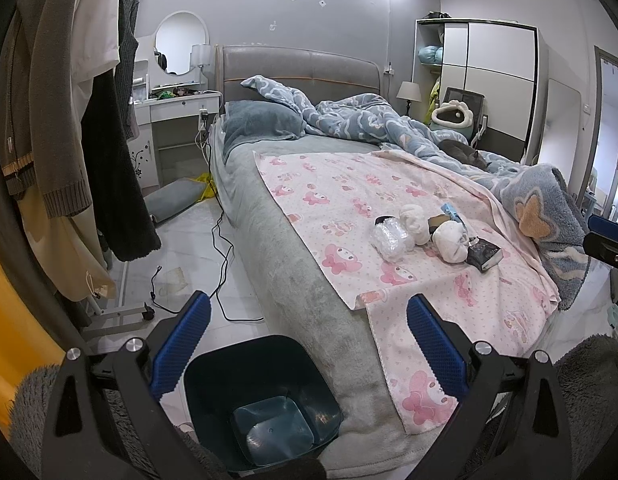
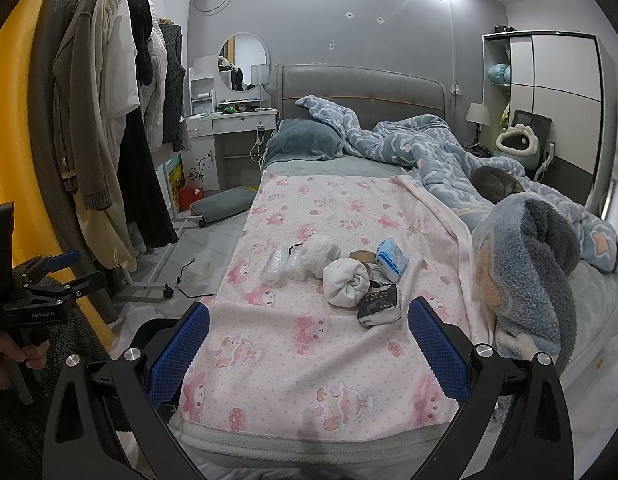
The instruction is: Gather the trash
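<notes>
My left gripper (image 1: 309, 344) hangs with jaws released above the dark trash bin (image 1: 265, 396) beside the bed (image 1: 285, 280). My right gripper (image 2: 309, 354), jaws likewise released and empty, faces the trash on the pink sheet (image 2: 309, 340): crumpled plastic wrap (image 2: 285, 266), white wads (image 2: 347, 282), a black packet (image 2: 381, 300).

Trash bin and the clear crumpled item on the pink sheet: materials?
Trash bin: likely hard plastic, dark teal, semi-gloss; its smooth moulded walls reflect light. Clear crumpled item: looks like thin transparent plastic film or wrap; creases glint and the sheet shows through.
</notes>
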`<state>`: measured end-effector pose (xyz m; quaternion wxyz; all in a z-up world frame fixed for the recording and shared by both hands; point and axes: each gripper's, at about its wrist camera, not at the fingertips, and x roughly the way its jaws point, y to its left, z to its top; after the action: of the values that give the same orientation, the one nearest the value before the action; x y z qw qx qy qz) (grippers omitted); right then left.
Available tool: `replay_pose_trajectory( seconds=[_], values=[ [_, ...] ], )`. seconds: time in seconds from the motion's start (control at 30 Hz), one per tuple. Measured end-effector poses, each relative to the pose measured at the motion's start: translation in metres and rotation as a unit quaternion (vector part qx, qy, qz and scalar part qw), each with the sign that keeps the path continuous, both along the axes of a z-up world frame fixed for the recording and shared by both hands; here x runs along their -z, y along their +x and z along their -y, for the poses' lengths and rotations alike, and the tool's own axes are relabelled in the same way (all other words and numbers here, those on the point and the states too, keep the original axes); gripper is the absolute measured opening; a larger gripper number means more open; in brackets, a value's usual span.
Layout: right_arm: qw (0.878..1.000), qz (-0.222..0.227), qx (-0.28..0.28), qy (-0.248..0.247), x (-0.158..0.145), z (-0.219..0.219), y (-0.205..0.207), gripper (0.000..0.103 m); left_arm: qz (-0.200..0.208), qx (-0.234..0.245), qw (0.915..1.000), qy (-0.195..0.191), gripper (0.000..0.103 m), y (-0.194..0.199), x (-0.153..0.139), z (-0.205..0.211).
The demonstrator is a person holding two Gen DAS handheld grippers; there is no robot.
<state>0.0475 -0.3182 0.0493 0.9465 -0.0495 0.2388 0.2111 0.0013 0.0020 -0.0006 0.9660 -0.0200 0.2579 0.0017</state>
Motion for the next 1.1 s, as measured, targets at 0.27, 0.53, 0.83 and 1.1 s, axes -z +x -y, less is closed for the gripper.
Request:
replay_pose_trajectory(
  seconds=[0.27, 0.53, 0.83, 1.1],
  values=[
    [1.000, 0.000, 0.000, 0.000, 0.0002, 0.0000, 0.0001, 0.100, -0.001, -0.001, 1.0000, -0.001, 0.100, -0.0002, 0.0021, 0.0042],
    [1.000, 0.000, 0.000, 0.000, 0.0001, -0.0004, 0.0001, 0.100, -0.002, 0.000, 1.0000, -0.002, 0.100, 0.0004, 0.0020, 0.0037],
    [1.000, 0.000, 0.000, 0.000, 0.0004, -0.0007, 0.0004, 0.100, -0.002, 0.000, 1.0000, -0.002, 0.100, 0.0004, 0.0018, 0.0039],
    [1.000, -0.001, 0.000, -0.001, 0.0007, -0.0012, 0.0007, 0.100, -0.003, 0.000, 1.0000, -0.002, 0.100, 0.0006, 0.0016, 0.0033]
  ],
)
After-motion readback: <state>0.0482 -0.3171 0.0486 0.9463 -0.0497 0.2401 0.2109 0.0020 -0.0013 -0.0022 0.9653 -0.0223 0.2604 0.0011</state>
